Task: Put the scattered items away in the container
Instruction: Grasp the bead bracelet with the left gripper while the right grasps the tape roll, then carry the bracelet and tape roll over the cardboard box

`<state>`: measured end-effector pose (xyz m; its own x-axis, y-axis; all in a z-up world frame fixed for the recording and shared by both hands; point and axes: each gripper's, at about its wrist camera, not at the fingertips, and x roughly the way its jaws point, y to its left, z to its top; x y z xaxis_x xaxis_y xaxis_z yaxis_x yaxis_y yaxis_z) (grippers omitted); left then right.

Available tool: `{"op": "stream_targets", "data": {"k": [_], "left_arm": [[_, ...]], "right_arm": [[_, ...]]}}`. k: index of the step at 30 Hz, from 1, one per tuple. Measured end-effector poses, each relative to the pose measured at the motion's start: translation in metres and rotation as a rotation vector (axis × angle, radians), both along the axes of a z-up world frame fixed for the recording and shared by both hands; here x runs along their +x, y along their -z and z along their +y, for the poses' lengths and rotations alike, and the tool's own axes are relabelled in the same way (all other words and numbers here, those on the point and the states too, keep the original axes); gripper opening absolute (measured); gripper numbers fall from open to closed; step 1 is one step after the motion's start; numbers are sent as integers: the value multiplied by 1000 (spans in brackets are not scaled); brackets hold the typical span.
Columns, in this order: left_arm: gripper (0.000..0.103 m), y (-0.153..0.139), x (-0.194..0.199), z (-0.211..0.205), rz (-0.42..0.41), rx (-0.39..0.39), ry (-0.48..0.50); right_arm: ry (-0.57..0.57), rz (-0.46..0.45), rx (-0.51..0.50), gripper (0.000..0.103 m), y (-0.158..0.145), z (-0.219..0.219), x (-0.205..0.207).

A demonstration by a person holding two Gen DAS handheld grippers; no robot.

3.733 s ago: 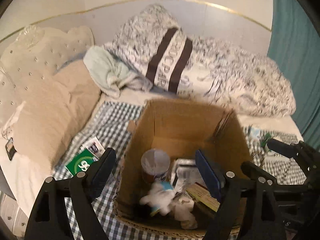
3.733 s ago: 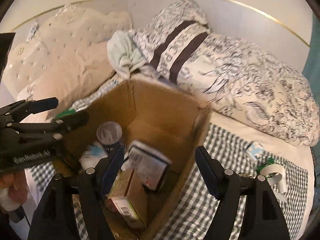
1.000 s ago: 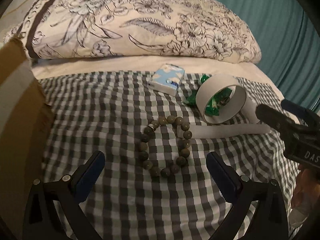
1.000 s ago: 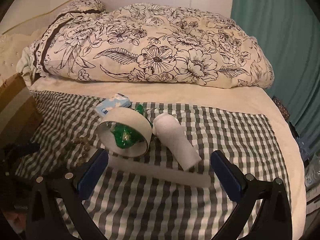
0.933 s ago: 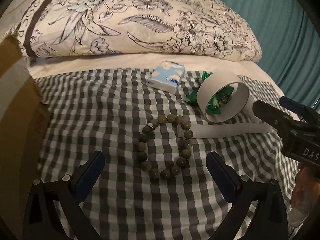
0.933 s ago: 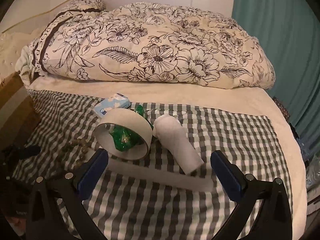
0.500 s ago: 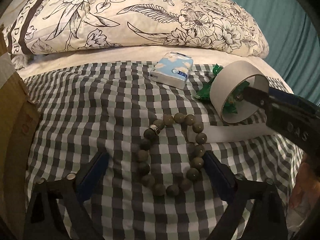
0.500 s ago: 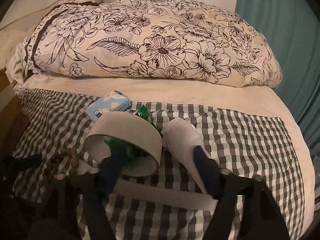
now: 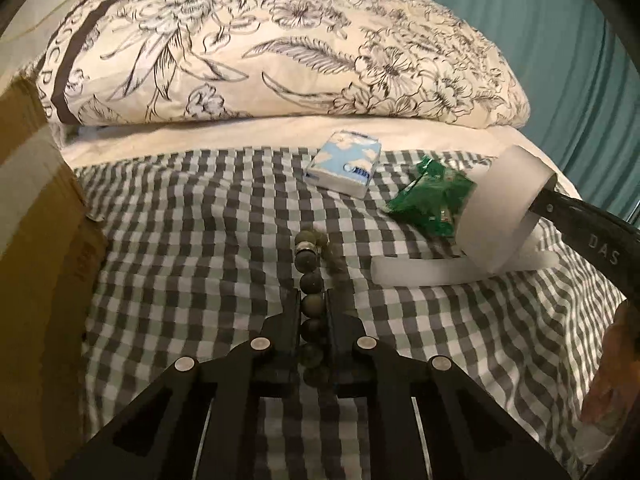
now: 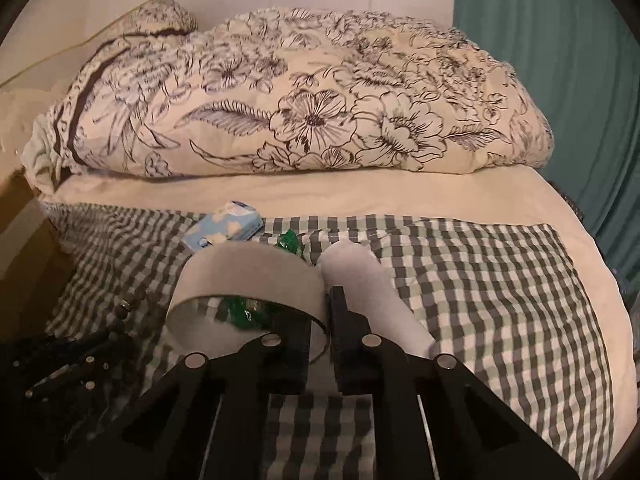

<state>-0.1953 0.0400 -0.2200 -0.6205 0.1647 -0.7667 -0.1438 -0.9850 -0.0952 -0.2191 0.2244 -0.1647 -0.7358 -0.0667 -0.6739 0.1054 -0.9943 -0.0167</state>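
The left gripper (image 9: 313,300) is pinching the bead bracelet (image 9: 310,280) between its fingers, the strand squeezed into a line on the checked cloth (image 9: 192,240). The right gripper (image 10: 326,308) is clamping the wall of the white tape ring (image 10: 248,280), one finger inside the loop and one outside. A loose strip of tape (image 9: 424,272) is lying just beside the bracelet, and a white roll (image 10: 372,300) is resting against the ring's right side. Green wrappers (image 9: 432,196) and a blue tissue pack (image 9: 344,164) are sitting behind, near the floral duvet (image 9: 280,52). The cardboard box (image 9: 36,240) is standing at the cloth's left edge, well apart from both held things.

A second ago both pairs of fingers were spread wide and the bracelet was lying as an open loop.

Only the left view is showing the beads clearly; the right view is showing them dimly at left, but alone reveals the white roll and the finger inside the ring.
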Motion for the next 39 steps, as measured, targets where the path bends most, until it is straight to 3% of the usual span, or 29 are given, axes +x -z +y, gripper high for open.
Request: {"op": "stream_targets", "data": {"k": [6,17,26,39], "left_arm": [[11,-18,21,-5,15,4,1],[11,-64,85,-16,61,37,3],[11,-96,136,-26,108,39,-13],[11,-146,200,-33,190,39,-30]], "right_arm": [[14,7,-49,9,-17,9,27],[-1,20,-94,9,-45,1,114],[-18,53,-85,8,-71,-16,177],[6,60,-85,9,-102,-18,237]]}}
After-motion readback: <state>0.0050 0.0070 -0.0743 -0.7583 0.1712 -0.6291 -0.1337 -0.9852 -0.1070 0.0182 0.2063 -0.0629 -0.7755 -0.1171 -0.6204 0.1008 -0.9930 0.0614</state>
